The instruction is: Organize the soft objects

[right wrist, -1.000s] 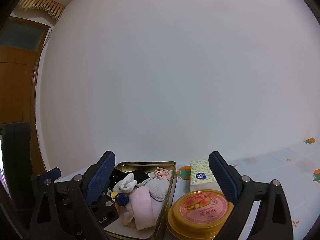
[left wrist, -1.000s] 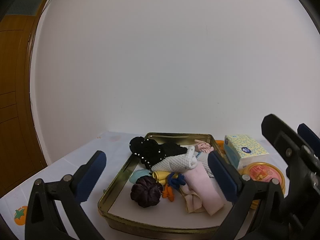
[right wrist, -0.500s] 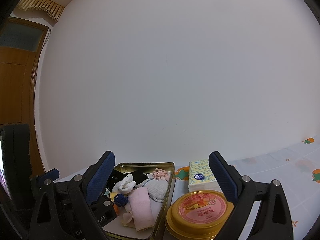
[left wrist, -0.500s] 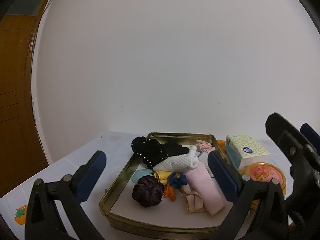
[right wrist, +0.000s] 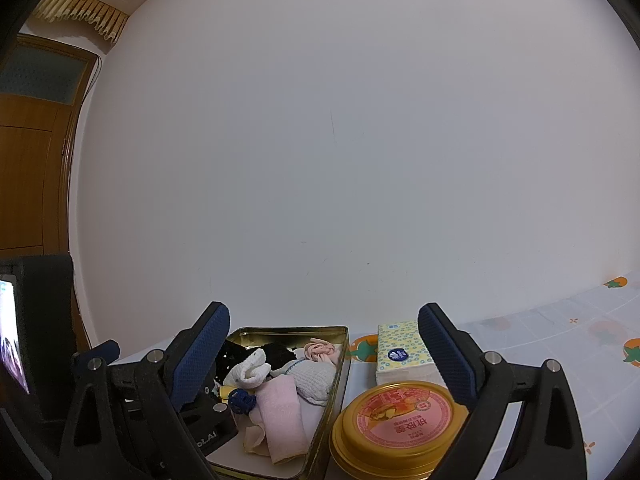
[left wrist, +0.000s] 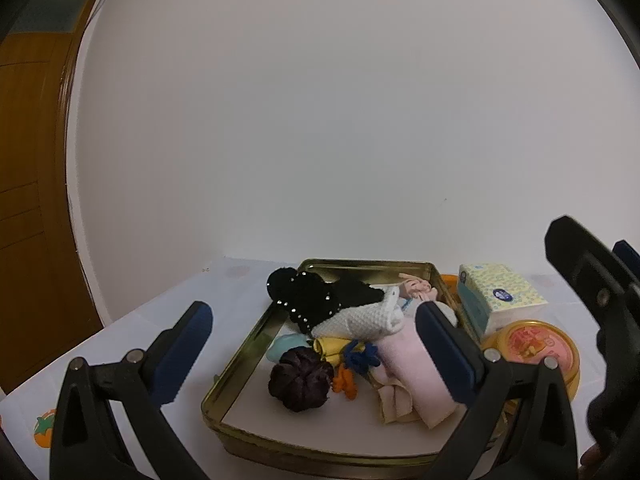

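Both sets of jaws stand wide apart and empty, above the bench. Left gripper (left wrist: 312,348) looks down into the shallow gold rectangular metal tin (left wrist: 236,354); right gripper (right wrist: 324,352) faces the round gold tin with a pink printed lid (right wrist: 400,420), just ahead between its jaws.

Soft things lie heaped in the gold tin, ahead of and between the left jaws:
- black knitted piece with small studs (left wrist: 308,296), far side
- white waffle-knit roll (left wrist: 360,318), resting on it
- pale pink folded cloth (left wrist: 412,376), under the right-hand jaw
- dark purple ruffled scrunchie (left wrist: 300,376), nearest
- blue and orange cords (left wrist: 356,364), loosely tangled

Risks, as I judge them:
- Pile overlaps; closing on one piece likely drags a neighbour out.
- Cords may snag on knit texture.
- Thin metal rim is slick; a jaw catching it could shift the tin.
- Yellow-patterned soft tissue pack (right wrist: 400,354) sits close beyond the round tin, easily nudged by the right gripper.
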A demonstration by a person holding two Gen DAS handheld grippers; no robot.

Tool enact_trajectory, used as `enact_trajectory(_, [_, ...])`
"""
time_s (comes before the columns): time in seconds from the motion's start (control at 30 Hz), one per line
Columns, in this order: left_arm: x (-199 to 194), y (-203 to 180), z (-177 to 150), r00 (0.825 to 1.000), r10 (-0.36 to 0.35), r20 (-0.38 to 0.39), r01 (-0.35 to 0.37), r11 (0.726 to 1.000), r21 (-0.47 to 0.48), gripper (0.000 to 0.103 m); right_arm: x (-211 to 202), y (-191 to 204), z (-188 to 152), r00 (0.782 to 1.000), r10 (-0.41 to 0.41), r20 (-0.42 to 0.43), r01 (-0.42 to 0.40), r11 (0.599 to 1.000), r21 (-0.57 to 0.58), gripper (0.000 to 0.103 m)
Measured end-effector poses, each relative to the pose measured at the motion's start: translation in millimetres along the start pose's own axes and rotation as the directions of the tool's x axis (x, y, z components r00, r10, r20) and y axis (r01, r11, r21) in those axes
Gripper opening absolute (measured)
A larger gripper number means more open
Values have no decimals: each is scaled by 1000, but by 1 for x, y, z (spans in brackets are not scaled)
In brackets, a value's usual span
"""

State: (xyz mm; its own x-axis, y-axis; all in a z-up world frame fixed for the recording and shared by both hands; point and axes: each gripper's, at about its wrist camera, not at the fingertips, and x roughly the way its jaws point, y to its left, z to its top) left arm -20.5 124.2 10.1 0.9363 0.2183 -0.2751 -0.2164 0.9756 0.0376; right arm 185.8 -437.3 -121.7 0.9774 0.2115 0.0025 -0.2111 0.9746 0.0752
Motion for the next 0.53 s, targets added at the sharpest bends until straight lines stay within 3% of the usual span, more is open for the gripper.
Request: enact_trajectory(0.53, [1, 3, -1, 1000, -3, -5, 3, 1000, -16, 103, 1, 0, 0, 1000, -5, -1, 5, 1000, 0, 97])
